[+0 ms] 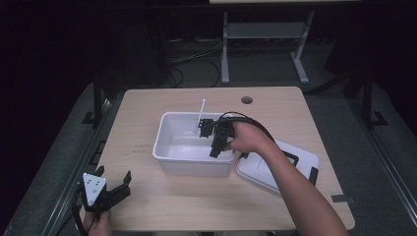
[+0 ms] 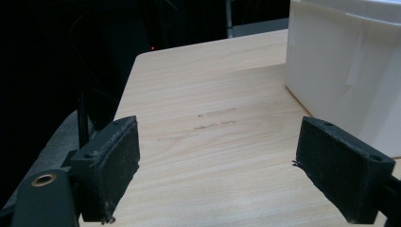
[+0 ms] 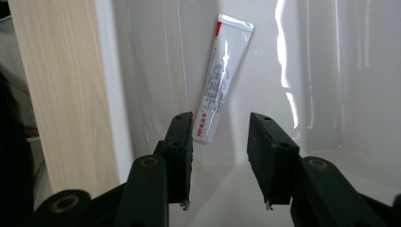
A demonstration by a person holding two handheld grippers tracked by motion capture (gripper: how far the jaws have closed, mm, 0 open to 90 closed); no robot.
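Note:
A white plastic bin (image 1: 161, 142) stands in the middle of the wooden table (image 1: 147, 206). A white tube (image 1: 201, 109) with red print leans upright against the bin's far wall. My right gripper (image 1: 203, 127) reaches into the bin from the right and points at the tube. In the right gripper view its jaws (image 3: 221, 119) stand apart; the tube (image 3: 222, 80) rests against the bin wall (image 3: 156, 61) just beyond them, with no pad pressing on it. My left gripper (image 1: 114, 173) rests open near the front left corner of the table, nothing between its jaws (image 2: 217, 127).
The bin's white lid (image 1: 295, 162) with black latches lies flat to the right of the bin, under the right forearm. A round cable hole (image 1: 247, 100) sits near the table's far edge. In the left gripper view the bin's side (image 2: 340, 71) rises at the right.

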